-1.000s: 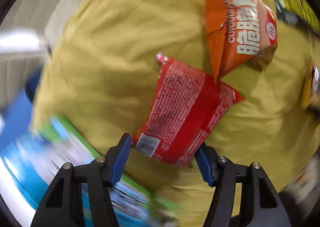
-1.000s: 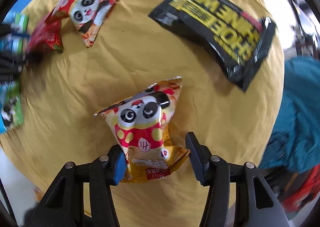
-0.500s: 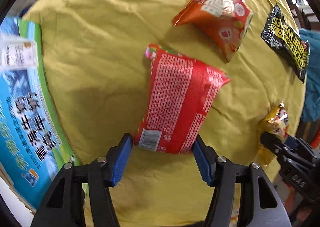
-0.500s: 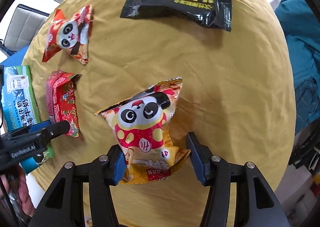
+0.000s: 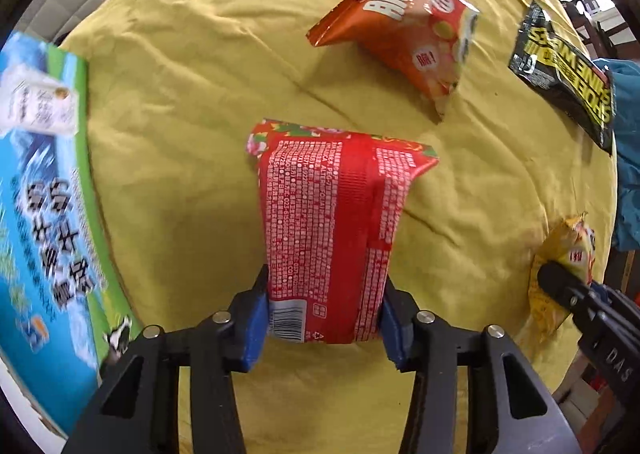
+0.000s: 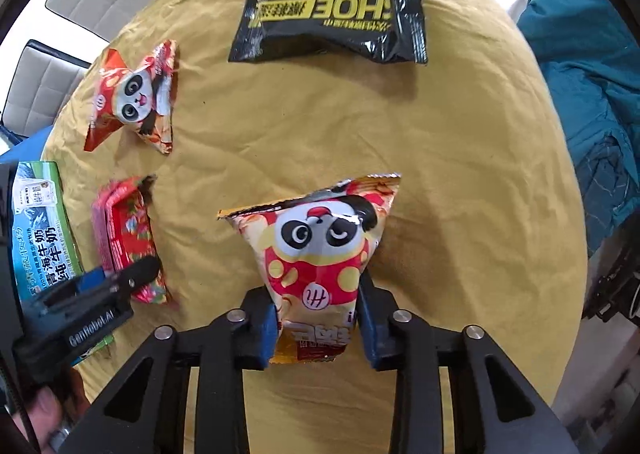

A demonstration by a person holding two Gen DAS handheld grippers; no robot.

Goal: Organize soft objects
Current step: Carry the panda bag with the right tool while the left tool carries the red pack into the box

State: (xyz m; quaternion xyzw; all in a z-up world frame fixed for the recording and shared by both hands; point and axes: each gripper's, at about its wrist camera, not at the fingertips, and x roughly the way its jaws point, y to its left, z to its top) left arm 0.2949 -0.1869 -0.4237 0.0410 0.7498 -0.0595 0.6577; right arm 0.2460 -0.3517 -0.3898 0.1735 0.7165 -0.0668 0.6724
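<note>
So we're working over a round table with a yellow cloth [image 6: 400, 125] spread on it, and that cloth is basically our sorting surface, soft and wrinkly, so nothing is sliding around. Off the left edge a blue and green milk carton box [image 5: 40, 189] is sitting, probably just parked out of the way, though it could be where stuff is going; we can't tell.

The black shoe-wipes pack [image 6: 332, 1] is lying flat at the far side, well apart from everything else. The orange panda snack bag [image 6: 134, 97] is resting nearer the left, puffed up on its own air.

Now the two bags in play. We're holding the red packet [image 5: 336, 230] with the left gripper [image 5: 324, 326], blue pads pressing in on its bottom end, printed back facing up. Grabbing it by the end looks deliberate: the sealed edge gives the pads something firm to bite. We're doing the same on the other side, with the right gripper [image 6: 318, 318] squeezing the lower end of the yellow panda bag [image 6: 320, 254], panda face up.

Both bags look to be hanging a bit above the cloth, but honestly we can't say for sure. Our guess is we're carrying them to group them together, gently, since air-filled bags pop.
</note>
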